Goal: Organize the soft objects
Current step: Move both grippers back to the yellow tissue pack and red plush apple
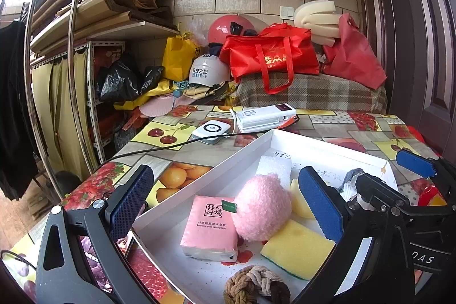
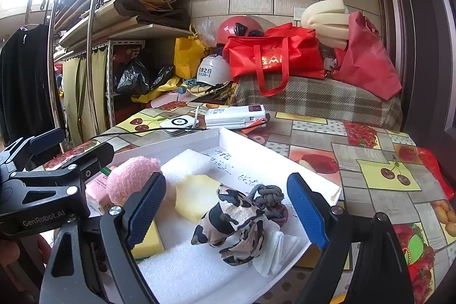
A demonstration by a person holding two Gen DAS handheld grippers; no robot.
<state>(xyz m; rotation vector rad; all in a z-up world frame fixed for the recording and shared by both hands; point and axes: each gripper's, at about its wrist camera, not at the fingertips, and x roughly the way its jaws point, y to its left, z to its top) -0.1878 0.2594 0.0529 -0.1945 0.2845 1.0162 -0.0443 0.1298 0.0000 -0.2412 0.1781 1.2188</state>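
Note:
A white tray on the fruit-print table holds soft things: a pink tissue pack, a pink fluffy ball, yellow sponges, white foam and a knotted rope. My left gripper is open over the tray, empty, around the ball and pack. In the right wrist view the tray also holds a cow-print cloth, a dark knotted rope, a yellow sponge and foam. My right gripper is open around the cloth, empty.
Behind the tray lie a white power bank, a small white device and a black cable. Beyond the table stand red bags, helmets and a metal rack. A door is at right.

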